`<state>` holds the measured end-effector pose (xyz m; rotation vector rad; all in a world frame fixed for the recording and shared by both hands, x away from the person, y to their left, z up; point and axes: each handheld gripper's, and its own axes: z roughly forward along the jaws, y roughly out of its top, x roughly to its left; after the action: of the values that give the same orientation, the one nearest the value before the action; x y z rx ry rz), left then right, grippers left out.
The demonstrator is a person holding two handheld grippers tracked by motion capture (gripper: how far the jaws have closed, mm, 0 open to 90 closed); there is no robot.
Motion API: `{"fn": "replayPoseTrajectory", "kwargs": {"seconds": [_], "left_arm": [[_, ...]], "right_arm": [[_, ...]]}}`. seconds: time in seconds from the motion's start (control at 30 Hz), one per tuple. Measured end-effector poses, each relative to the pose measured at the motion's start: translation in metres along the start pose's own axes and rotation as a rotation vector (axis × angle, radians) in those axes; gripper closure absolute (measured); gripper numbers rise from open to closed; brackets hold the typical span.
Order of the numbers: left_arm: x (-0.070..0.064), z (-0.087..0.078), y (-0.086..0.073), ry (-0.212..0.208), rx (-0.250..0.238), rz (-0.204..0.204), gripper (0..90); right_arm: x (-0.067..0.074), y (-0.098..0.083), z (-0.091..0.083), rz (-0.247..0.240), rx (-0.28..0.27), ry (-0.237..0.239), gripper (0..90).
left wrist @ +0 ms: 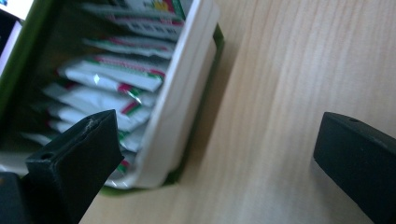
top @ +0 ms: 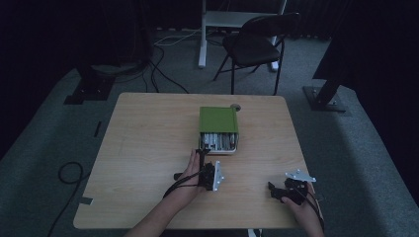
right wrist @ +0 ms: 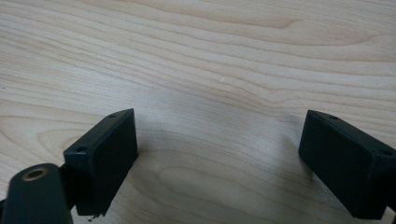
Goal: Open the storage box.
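A green box (top: 218, 120) lies at the middle of the wooden table (top: 148, 133), with its white inner tray (top: 219, 148) slid out toward me. The tray holds several white sachets (top: 216, 140) with red and green print. My left gripper (top: 203, 157) is open at the tray's near left corner. In the left gripper view, one jaw hangs over the sachets (left wrist: 116, 77) inside the white tray wall (left wrist: 182, 102) and the other over bare wood, so the left gripper (left wrist: 217, 126) straddles that wall. My right gripper (top: 273, 191) rests open near the front right edge, and in its own view the right gripper (right wrist: 219, 119) has only wood between its jaws.
A small round grey object (top: 235, 106) sits just behind the box. A dark folding chair (top: 257, 44) and a white desk leg (top: 202, 34) stand beyond the table. Cables (top: 69, 173) run across the floor at the left. Black stand bases (top: 323, 98) flank the table.
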<state>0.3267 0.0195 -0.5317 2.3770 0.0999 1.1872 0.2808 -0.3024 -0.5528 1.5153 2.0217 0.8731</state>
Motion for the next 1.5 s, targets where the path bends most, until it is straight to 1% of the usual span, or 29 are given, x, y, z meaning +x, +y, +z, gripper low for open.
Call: {"fn": "replayPoseTrajectory", "kwargs": {"seconds": [0.03, 0.07, 0.1, 0.2, 0.23, 0.27, 0.3, 0.33, 0.37, 0.4, 0.5, 0.57, 0.6, 0.63, 0.67, 0.77, 0.83, 0.87, 0.93, 0.97, 1.03, 1.1, 1.13, 1.17, 1.27, 1.3, 1.37, 1.47, 1.5], "left_arm": [[0.001, 0.001, 0.001, 0.014, 0.007, 0.022, 1.3], [0.001, 0.001, 0.001, 0.025, 0.013, 0.032, 1.3], [0.002, 0.003, 0.001, 0.029, 0.005, 0.031, 6.1], [0.003, 0.007, 0.0, 0.033, 0.017, 0.027, 7.3], [0.003, 0.007, 0.0, 0.036, 0.016, 0.035, 11.5], [0.002, 0.008, -0.001, 0.053, 0.005, 0.034, 16.3], [0.003, 0.008, -0.001, 0.07, 0.002, 0.052, 16.5], [0.002, 0.008, -0.001, 0.091, -0.015, 0.095, 16.8], [0.002, 0.008, -0.002, 0.119, -0.035, 0.149, 21.2], [0.002, 0.008, -0.002, 0.143, -0.035, 0.179, 24.4], [0.0, 0.009, -0.001, 0.159, -0.017, 0.213, 27.3], [-0.001, 0.01, -0.001, 0.146, -0.013, 0.201, 35.1], [-0.001, 0.01, -0.001, 0.147, -0.01, 0.207, 35.3], [-0.002, 0.011, -0.002, 0.147, -0.006, 0.222, 38.5], [-0.002, 0.011, -0.002, 0.142, -0.007, 0.216, 40.4], [-0.002, 0.013, -0.002, 0.168, -0.02, 0.247, 41.2], [-0.002, 0.014, -0.002, 0.175, -0.026, 0.255, 41.2], [-0.002, 0.015, -0.002, 0.174, -0.016, 0.252, 41.3], [-0.003, 0.015, -0.002, 0.173, -0.006, 0.241, 45.1], [-0.003, 0.016, -0.002, 0.175, -0.003, 0.247, 45.4], [-0.003, 0.016, -0.001, 0.179, 0.0, 0.243, 47.7], [-0.002, 0.016, -0.001, 0.187, 0.006, 0.259, 48.8], [-0.002, 0.017, -0.001, 0.186, 0.0, 0.253, 49.4], [-0.002, 0.017, -0.001, 0.19, -0.002, 0.255, 50.2], [-0.004, 0.017, 0.0, 0.217, 0.029, 0.274, 56.3], [-0.004, 0.017, 0.001, 0.223, 0.034, 0.283, 56.9], [-0.006, 0.018, 0.001, 0.228, 0.045, 0.282, 56.9], [-0.008, 0.02, 0.003, 0.258, 0.061, 0.292, 59.0], [-0.009, 0.02, 0.004, 0.265, 0.069, 0.299, 62.4]], "right_arm": [[0.0, 0.0, 0.0, -0.001, 0.001, 0.0, 11.1], [0.0, 0.0, 0.0, -0.003, 0.001, 0.001, 11.1], [0.0, 0.0, 0.0, -0.003, 0.001, 0.002, 11.1], [0.0, 0.0, 0.0, -0.005, 0.001, 0.004, 11.1], [0.0, 0.0, 0.0, -0.005, 0.001, 0.004, 11.0], [0.0, 0.0, 0.0, -0.005, 0.001, 0.005, 11.1], [0.0, 0.0, 0.0, -0.005, 0.001, 0.005, 11.0], [0.0, 0.0, 0.0, -0.005, 0.001, 0.005, 11.1], [0.0, 0.0, 0.0, -0.005, 0.001, 0.005, 11.1], [0.0, 0.0, 0.0, -0.005, 0.001, 0.005, 11.1], [0.0, 0.0, 0.0, -0.005, 0.001, 0.005, 11.1], [0.0, 0.0, 0.0, -0.005, 0.001, 0.005, 11.1], [0.0, 0.0, 0.0, -0.005, 0.001, 0.005, 11.1], [0.0, 0.0, 0.0, -0.005, 0.001, 0.005, 11.1], [0.0, 0.0, 0.0, -0.005, 0.001, 0.005, 11.0], [0.0, 0.0, 0.0, -0.005, 0.001, 0.005, 11.0], [0.0, 0.0, 0.0, -0.005, 0.001, 0.005, 11.0], [0.0, 0.0, 0.0, -0.005, 0.001, 0.005, 11.1], [0.0, 0.0, 0.0, -0.005, 0.001, 0.005, 11.0], [0.0, 0.0, 0.0, -0.005, 0.001, 0.005, 11.1], [0.0, 0.0, 0.0, -0.005, 0.001, 0.005, 11.1], [0.0, 0.0, 0.0, -0.005, 0.001, 0.005, 11.1], [0.0, 0.0, 0.0, -0.005, 0.001, 0.005, 11.1], [0.0, 0.0, 0.0, -0.005, 0.001, 0.005, 11.1], [0.0, 0.0, 0.0, -0.005, 0.001, 0.005, 11.1], [0.0, 0.0, 0.0, -0.005, 0.001, 0.005, 11.0], [0.0, 0.0, 0.0, -0.005, 0.001, 0.005, 11.1], [0.0, 0.0, 0.0, -0.006, 0.001, 0.005, 11.1], [0.0, 0.0, 0.0, -0.005, 0.001, 0.005, 11.1]]}}
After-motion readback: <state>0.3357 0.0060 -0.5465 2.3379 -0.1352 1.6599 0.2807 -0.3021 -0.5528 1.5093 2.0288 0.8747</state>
